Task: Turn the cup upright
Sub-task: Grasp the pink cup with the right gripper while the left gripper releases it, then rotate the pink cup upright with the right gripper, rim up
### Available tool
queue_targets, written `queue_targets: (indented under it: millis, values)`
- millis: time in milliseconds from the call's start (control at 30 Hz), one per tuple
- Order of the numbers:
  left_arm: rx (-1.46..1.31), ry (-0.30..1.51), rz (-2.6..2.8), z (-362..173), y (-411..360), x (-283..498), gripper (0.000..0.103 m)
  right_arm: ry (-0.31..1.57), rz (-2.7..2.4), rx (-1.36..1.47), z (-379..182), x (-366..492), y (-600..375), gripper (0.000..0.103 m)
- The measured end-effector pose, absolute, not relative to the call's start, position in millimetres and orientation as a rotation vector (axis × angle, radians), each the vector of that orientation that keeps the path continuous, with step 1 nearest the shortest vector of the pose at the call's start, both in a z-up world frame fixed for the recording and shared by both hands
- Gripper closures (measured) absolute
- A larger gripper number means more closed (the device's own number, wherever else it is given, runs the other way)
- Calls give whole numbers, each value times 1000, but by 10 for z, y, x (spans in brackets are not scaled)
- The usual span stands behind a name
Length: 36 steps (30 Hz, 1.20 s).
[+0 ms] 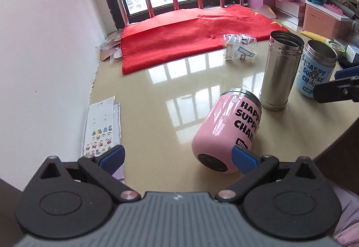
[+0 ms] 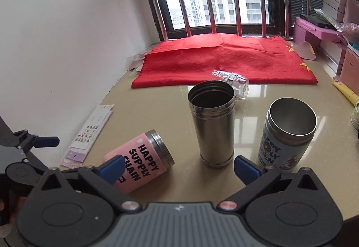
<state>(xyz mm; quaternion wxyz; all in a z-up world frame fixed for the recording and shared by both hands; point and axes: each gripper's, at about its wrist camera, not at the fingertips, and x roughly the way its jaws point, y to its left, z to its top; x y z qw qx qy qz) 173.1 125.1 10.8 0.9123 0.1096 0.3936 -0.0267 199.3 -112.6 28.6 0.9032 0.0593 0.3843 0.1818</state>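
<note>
Approach step. Pink cup (image 1: pixel 226 129) lying on its side on table (image 1: pixel 157 94), rim toward far steel flask (image 1: pixel 280 69). Left gripper (image 1: pixel 177 158) spread, empty; right pad apparently touching the base. Right gripper (image 2: pixel 179 170) spread, idle. Next: straddle body, close, tip upright.

The left gripper (image 1: pixel 177 156) and the right gripper (image 2: pixel 179 168) were built alike: black linkage arms, round black hubs and a grey ribbed body. Blue ribbed pads (image 1: pixel 243 158) were fitted on the fingers, and silver rivets (image 2: pixel 226 205) were seen at the joints.
</note>
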Motion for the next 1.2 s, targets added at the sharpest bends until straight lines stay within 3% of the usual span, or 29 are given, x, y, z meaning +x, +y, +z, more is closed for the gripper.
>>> queue_targets:
  millis: [500, 700, 767, 1033, 1200]
  values:
    - [174, 836, 59, -176, 1921, 1402, 0, 1125, 66, 328, -193, 2696, 238, 0]
    - [153, 847, 74, -251, 2056, 1307, 0, 1157, -57, 212, -463, 2958, 503, 2]
    - [143, 845, 78, -256, 2101, 1282, 0, 1184, -51, 154, -544, 3004, 522, 19]
    - [104, 852, 90, -281, 2199, 1271, 0, 1191, 293, -266, -536, 2971, 680, 20]
    - [65, 856, 104, -275, 2221, 1348, 0, 1213, 295, -273, -526, 3021, 666, 20]
